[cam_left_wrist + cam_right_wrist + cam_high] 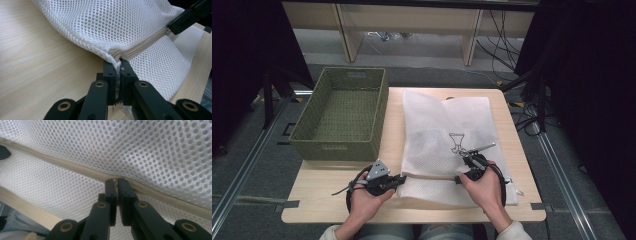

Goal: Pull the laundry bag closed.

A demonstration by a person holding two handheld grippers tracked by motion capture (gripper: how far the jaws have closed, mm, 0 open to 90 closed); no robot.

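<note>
High view: a white mesh bag (447,145) is laid flat on the surface (327,200), and it is gripped along its near part by both tools. The left tool (401,179) is set at the bag's left edge, while the right tool (460,178) is placed further along the same beige zipper (429,176), so that the zipper line is stretched between the two. Most of the bag is spread beyond the tools, away from the person; a narrow strip of it lies on the near side of them. A green woven basket (343,114) is seen beyond the left tool, just beside the bag's left edge.

Left tool view: the jaws of the left tool (118,65) are clamped together on the zipper's end (117,53) at the corner of the bag (105,22), with mesh bunched directly ahead of the tips. The right tool's tip (186,18) is seen farther along the zipper.

Right tool view: the jaws of the right tool (117,182) are pressed together on the zipper (75,167), which runs across just in front of the tips, with mesh (140,147) lying beyond and on both sides.
</note>
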